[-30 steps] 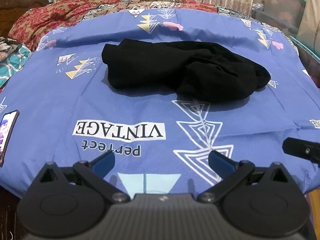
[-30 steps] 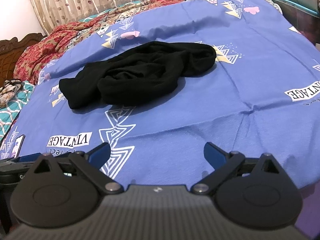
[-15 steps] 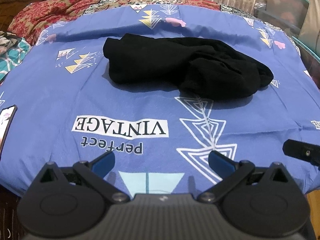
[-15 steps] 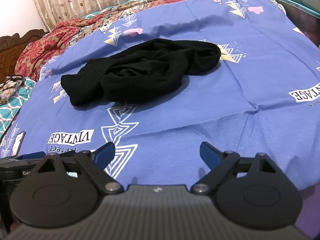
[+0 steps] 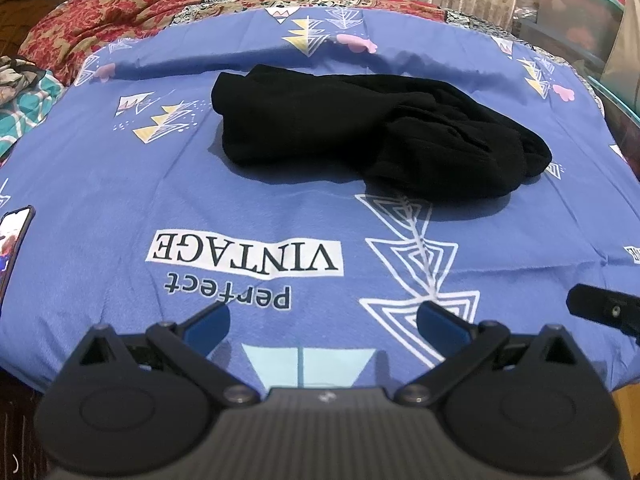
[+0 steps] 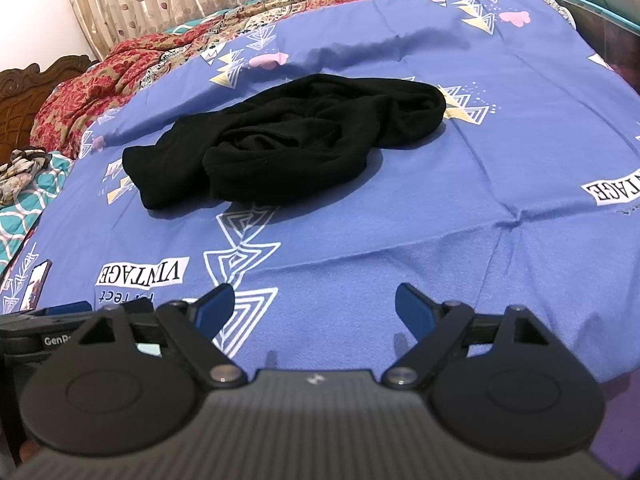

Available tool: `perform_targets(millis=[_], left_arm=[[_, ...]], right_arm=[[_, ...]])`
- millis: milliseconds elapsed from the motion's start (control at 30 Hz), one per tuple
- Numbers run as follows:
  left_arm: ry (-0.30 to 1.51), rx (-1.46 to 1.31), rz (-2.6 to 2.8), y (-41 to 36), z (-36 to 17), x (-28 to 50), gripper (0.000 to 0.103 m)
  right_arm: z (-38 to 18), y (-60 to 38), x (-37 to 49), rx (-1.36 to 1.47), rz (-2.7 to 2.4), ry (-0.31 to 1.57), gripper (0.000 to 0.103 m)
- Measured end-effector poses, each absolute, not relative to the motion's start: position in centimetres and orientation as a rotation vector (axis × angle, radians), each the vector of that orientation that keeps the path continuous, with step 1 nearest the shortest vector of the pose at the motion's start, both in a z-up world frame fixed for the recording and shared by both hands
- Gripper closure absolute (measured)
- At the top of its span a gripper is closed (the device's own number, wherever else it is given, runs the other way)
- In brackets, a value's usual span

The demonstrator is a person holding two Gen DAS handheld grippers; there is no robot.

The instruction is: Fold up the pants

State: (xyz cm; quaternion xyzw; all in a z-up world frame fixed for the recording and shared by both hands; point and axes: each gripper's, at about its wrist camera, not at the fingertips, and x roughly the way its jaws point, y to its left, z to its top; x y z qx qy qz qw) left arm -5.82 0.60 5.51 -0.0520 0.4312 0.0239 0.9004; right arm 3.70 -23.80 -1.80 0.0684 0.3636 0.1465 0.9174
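Observation:
Black pants [image 5: 360, 132] lie crumpled in a loose heap in the middle of the blue printed bed sheet [image 5: 240, 208]. My left gripper [image 5: 324, 312] hovers over the sheet's near edge, well short of the pants, open with nothing between its blue pads. In the right wrist view the same pants [image 6: 288, 140] lie ahead and slightly left. My right gripper [image 6: 314, 294] is also over the near edge; its jaws are wide but closing, with only bare sheet between them.
A phone [image 5: 14, 248] lies screen-up at the sheet's left edge. A red floral blanket [image 5: 100, 20] is bunched at the far left by the wooden headboard. Plastic storage bins [image 5: 576, 28] stand at the far right, and curtains hang behind the bed.
My right gripper's jaws have narrowed a little. The pants lie as before, and both hands have stayed about where they were.

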Motion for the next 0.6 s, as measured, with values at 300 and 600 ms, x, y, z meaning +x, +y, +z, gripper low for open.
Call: perform_targets(millis=[300, 600], left_arm=[[0.899, -0.108, 0.049, 0.69, 5.37, -5.76, 0.000], [0.906, -0.103, 0.047, 0.53, 5.18, -5.55, 0.000]], right_arm=[[-2.11, -23.67, 3.71, 0.147, 0.301, 0.759, 0.017], [-2.16, -24.02, 3.93, 0.160, 0.299, 0.771, 0.017]])
